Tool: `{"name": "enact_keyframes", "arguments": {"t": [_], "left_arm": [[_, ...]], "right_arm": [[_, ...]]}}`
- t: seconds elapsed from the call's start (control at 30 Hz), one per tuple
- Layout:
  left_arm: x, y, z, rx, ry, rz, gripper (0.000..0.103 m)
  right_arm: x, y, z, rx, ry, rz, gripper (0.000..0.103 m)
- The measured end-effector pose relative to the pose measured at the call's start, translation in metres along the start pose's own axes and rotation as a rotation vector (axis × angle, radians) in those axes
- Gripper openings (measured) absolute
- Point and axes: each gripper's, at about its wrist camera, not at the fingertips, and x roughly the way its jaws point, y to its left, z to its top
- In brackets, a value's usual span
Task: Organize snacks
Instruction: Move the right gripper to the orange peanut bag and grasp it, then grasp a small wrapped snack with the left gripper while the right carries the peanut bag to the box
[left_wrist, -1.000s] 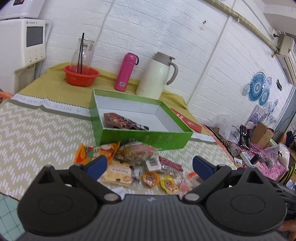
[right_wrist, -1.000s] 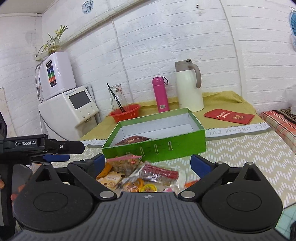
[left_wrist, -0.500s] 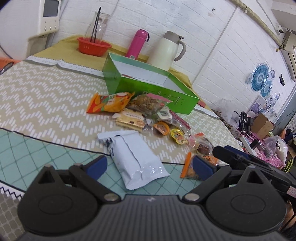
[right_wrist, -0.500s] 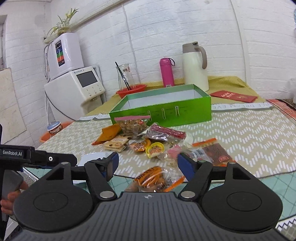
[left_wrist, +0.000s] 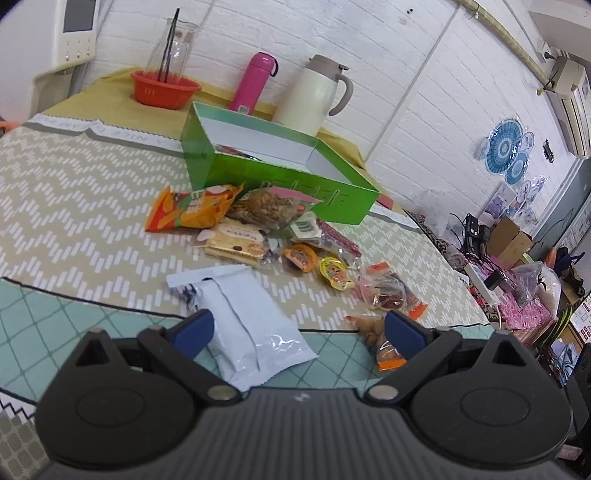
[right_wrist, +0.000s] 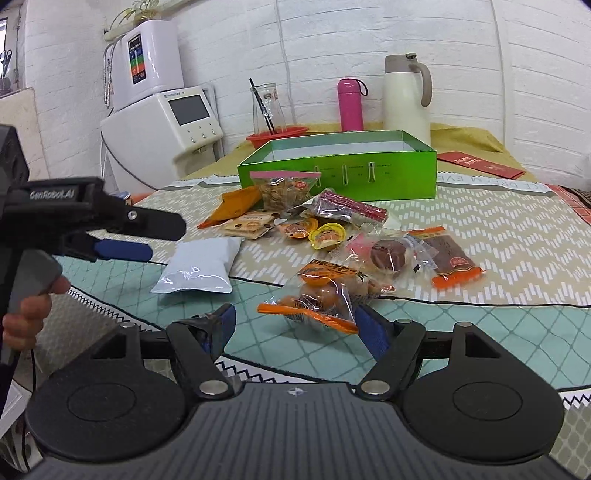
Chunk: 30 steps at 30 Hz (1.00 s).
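Right wrist view: right gripper (right_wrist: 295, 328) wide open, holding nothing, orange-edged clear snack bag (right_wrist: 325, 295) just ahead between its blue fingers. Left gripper (left_wrist: 295, 332) also open and empty, white pouch (left_wrist: 243, 321) between its fingers. Other snacks scattered before green box (right_wrist: 340, 173).

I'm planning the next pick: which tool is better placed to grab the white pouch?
Left, probably. The left tool is open with the white pouch lying between its fingers. The right tool is open too, but it faces the orange-trimmed clear packet, with the pouch off to its left.
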Motion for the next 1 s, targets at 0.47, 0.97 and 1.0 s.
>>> {"name": "enact_keyframes", "arguments": {"t": [0.47,0.97,1.0], "left_arm": [[0.021,-0.027,0.008,0.062,0.030,-0.045,0.097],[0.091,-0.076,0.028,0.212,0.100,-0.102,0.097],[0.096,-0.082,0.029,0.226,0.106,-0.110,0.097]], "right_arm": [[0.029,-0.008,0.000,0.146,0.031,-0.104,0.098],[-0.006,-0.034,-0.017,0.161,-0.032,-0.134,0.071],[-0.006,-0.035,-0.018,0.167,-0.036,-0.130,0.071]]}}
